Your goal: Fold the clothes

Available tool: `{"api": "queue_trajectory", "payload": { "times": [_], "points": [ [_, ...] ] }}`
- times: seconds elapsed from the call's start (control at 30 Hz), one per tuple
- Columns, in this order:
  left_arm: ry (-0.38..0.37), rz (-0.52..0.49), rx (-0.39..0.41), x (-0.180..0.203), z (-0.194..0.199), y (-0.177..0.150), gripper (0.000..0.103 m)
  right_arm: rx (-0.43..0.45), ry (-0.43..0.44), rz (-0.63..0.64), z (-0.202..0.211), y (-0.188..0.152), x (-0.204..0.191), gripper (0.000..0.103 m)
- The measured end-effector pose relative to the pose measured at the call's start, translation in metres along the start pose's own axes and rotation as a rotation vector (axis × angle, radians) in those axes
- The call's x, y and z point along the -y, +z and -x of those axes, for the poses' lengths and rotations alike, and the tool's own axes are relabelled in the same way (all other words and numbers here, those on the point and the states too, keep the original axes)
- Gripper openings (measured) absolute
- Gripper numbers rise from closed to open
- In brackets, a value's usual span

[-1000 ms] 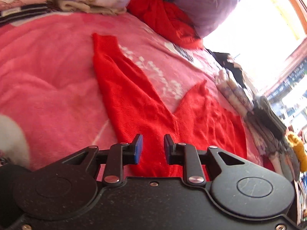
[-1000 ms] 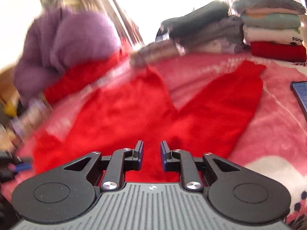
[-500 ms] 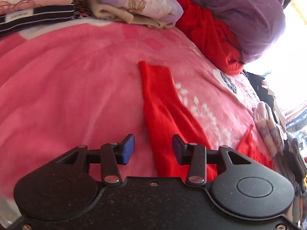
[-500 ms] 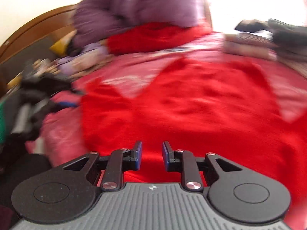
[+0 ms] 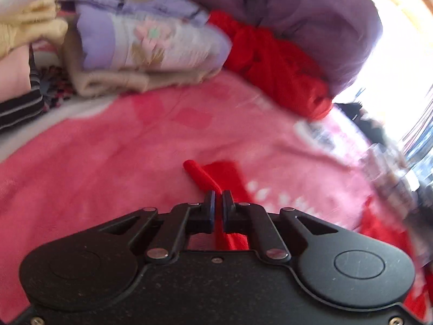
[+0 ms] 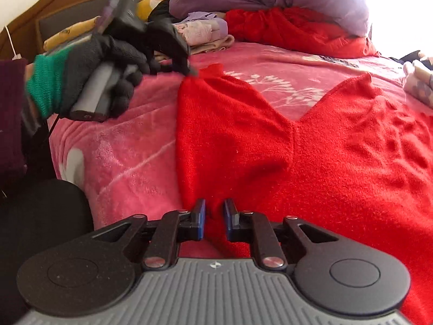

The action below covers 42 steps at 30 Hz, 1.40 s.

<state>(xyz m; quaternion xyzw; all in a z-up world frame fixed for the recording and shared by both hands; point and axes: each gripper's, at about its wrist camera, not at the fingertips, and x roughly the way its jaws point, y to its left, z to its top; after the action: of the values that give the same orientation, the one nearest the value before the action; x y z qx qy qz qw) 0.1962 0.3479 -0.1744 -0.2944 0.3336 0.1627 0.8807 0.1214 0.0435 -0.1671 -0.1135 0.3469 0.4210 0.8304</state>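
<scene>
Left gripper (image 5: 218, 199) now clamps red garment (image 6: 270, 140)

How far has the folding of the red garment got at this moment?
Done: the red garment lies spread flat on the pink blanket. In hand: the left gripper has pinched the sleeve end; the right gripper is open at the near edge. Left: no fold is made yet.
</scene>
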Motion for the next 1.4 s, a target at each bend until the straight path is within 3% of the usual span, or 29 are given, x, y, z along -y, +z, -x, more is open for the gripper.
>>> {"api": "queue_trajectory", "payload": {
  "times": [0.17,0.2,0.27,0.37,0.43,0.47,0.5,0.6,0.73,1.03,1.17,1.4],
  "points": [
    [0.062,-0.098,0.125,0.017,0.040,-0.006,0.018,0.082,-0.044,0.055,0.012,0.005,-0.010,0.018],
    [0.038,-0.117,0.136,0.024,0.047,-0.010,0.018,0.068,-0.040,0.058,0.007,0.005,-0.012,0.020],
    [-0.059,-0.155,0.101,0.040,0.052,-0.021,0.018,0.013,-0.028,0.039,-0.009,0.003,-0.011,0.023],
    [-0.158,-0.295,0.019,0.072,0.045,-0.045,0.019,0.004,-0.015,0.022,-0.008,0.004,-0.009,0.023],
    [-0.142,-0.413,-0.072,0.091,0.029,-0.063,0.032,-0.002,0.012,0.001,-0.001,0.005,-0.006,0.023],
    [-0.095,-0.446,-0.120,0.096,0.018,-0.070,0.044,-0.004,0.026,-0.014,0.005,0.004,-0.003,0.023],
    [-0.068,-0.440,-0.111,0.100,0.017,-0.073,0.043,0.004,0.030,-0.031,0.014,0.001,0.002,0.023],
    [-0.108,-0.444,-0.072,0.124,0.034,-0.069,0.040,0.027,0.026,-0.086,0.042,-0.012,0.020,0.022],
    [-0.158,-0.549,-0.044,0.164,0.041,-0.070,0.040,0.064,-0.052,-0.241,0.081,-0.032,0.069,0.022],
    [-0.258,-0.448,-0.128,0.216,-0.018,-0.040,0.040,0.198,-0.217,-0.505,0.125,-0.005,0.224,0.032],
    [-0.278,-0.413,-0.156,0.230,-0.049,-0.026,0.040,0.208,-0.204,-0.617,0.108,0.015,0.292,0.036],
    [-0.319,-0.339,-0.206,0.237,-0.092,-0.008,0.040,0.123,-0.318,-0.569,0.055,0.045,0.349,0.046]
  ]
}}
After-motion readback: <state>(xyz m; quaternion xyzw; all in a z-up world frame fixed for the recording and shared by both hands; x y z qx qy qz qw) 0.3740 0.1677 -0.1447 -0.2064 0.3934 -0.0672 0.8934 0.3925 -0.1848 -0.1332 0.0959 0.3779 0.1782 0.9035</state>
